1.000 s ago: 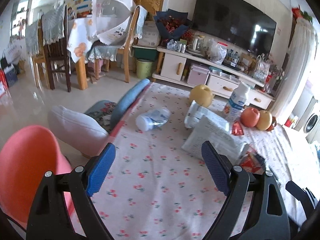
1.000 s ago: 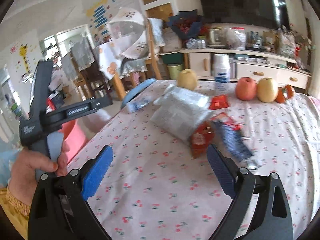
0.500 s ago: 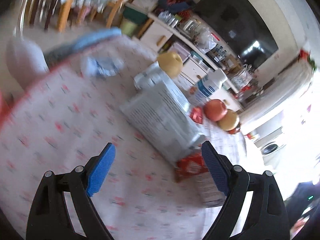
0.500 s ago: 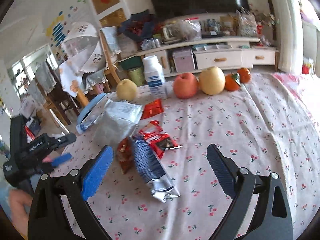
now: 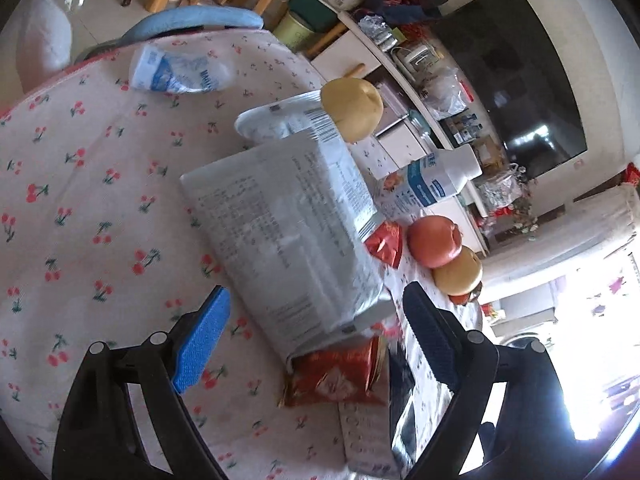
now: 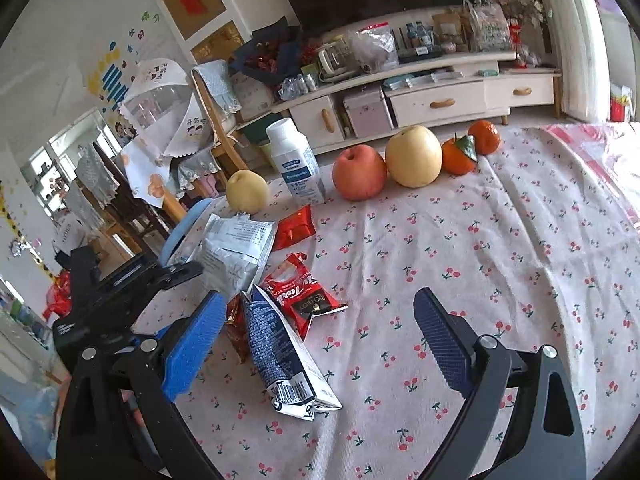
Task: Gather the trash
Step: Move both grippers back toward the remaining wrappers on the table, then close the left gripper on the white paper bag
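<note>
Trash lies on the cherry-print tablecloth (image 6: 500, 248). A large silver-white bag (image 5: 288, 224) lies flat; it also shows in the right wrist view (image 6: 232, 256). Beside it are a red snack wrapper (image 5: 340, 376), a flattened dark blue carton (image 6: 280, 352), a red-black wrapper (image 6: 304, 296), a small red packet (image 6: 294, 232) and a crumpled blue-white bag (image 5: 180, 70). My left gripper (image 5: 316, 336) is open, just short of the silver bag's near end. My right gripper (image 6: 320, 332) is open, hovering over the blue carton. The left gripper's body (image 6: 120, 288) shows in the right view.
A white bottle (image 6: 296, 168) stands at the back with a pear (image 6: 246, 192), an apple (image 6: 358, 174), a second pear (image 6: 414, 156) and two oranges (image 6: 468, 150). A blue chair back (image 5: 196, 20) is at the table's far edge. A TV cabinet (image 6: 440, 100) stands behind.
My left gripper has swung right and closer to the silver bag. My right gripper has turned right and moved in over the blue carton and wrappers. Both stay open.
</note>
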Demonstrator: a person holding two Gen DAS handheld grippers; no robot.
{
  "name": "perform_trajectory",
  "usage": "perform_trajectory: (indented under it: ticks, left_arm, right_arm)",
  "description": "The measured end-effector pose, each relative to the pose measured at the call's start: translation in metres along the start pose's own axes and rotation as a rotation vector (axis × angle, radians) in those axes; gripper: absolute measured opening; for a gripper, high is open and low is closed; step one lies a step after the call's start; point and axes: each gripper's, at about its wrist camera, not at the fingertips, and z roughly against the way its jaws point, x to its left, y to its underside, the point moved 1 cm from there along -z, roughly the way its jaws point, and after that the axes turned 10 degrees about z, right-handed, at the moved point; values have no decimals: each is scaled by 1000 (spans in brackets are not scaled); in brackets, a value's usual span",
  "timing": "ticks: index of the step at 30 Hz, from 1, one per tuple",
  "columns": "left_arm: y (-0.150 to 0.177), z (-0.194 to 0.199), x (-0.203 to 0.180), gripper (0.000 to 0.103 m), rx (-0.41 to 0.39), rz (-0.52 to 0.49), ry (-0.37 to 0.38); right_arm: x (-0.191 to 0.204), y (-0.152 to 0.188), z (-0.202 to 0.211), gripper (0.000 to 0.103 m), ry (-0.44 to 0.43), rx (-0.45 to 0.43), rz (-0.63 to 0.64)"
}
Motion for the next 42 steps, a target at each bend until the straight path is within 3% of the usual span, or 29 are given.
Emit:
perform_trajectory:
  ticks: [12, 20, 26, 31, 37, 42]
  left_arm:
    - [-6, -32, -42, 88, -43, -97, -223]
    - [-17, -36, -33, 88, -61, -83, -320]
    - [-15, -34, -17, 92, -32, -51, -283]
    - [-11, -31, -13, 85, -12, -70, -263]
    - [-8, -20, -13, 68, 4, -105, -214]
    - [-5, -10, -16, 46, 17, -147, -167]
  right_arm:
    - [-11, -5, 7, 94, -38, -21, -31]
    - [-18, -5, 9, 94, -59, -20, -53]
    - [-16, -5, 8, 94, -80, -8, -51]
    - [-9, -3, 4, 94, -85, 12, -27]
    - [-4, 0, -2, 94, -85, 45, 5]
    - [4, 3, -9, 94, -66, 76, 57]
